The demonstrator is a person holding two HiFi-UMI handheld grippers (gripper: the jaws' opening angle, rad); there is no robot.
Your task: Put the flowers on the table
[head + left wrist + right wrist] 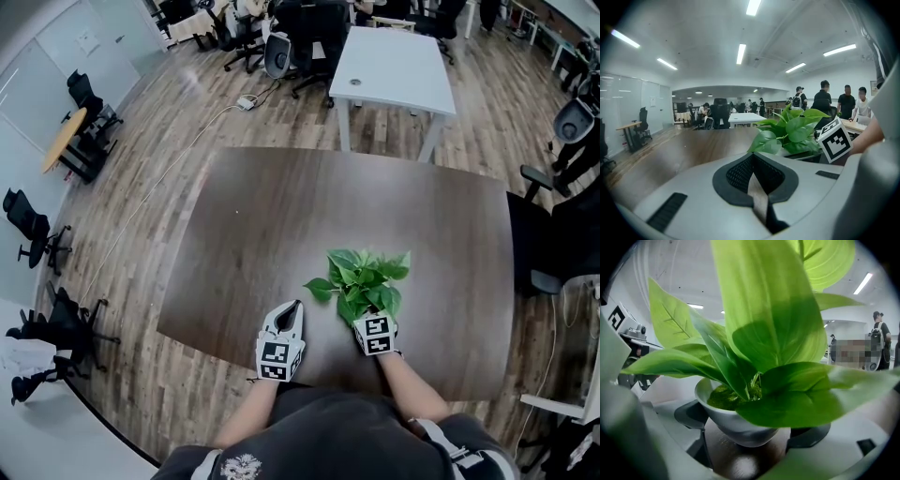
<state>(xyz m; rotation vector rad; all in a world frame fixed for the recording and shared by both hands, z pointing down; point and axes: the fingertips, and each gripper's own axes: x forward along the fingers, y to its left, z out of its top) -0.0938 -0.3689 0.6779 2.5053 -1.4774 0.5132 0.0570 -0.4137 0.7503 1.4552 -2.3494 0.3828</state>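
Plant (361, 278): upright in pot (733, 422), long axis vertical (leaves spread toward 12 o'clock).
Right gripper (749, 441): jaws clasp pot.
Left gripper (291, 311): jaws together, at plant's 9 o'clock.
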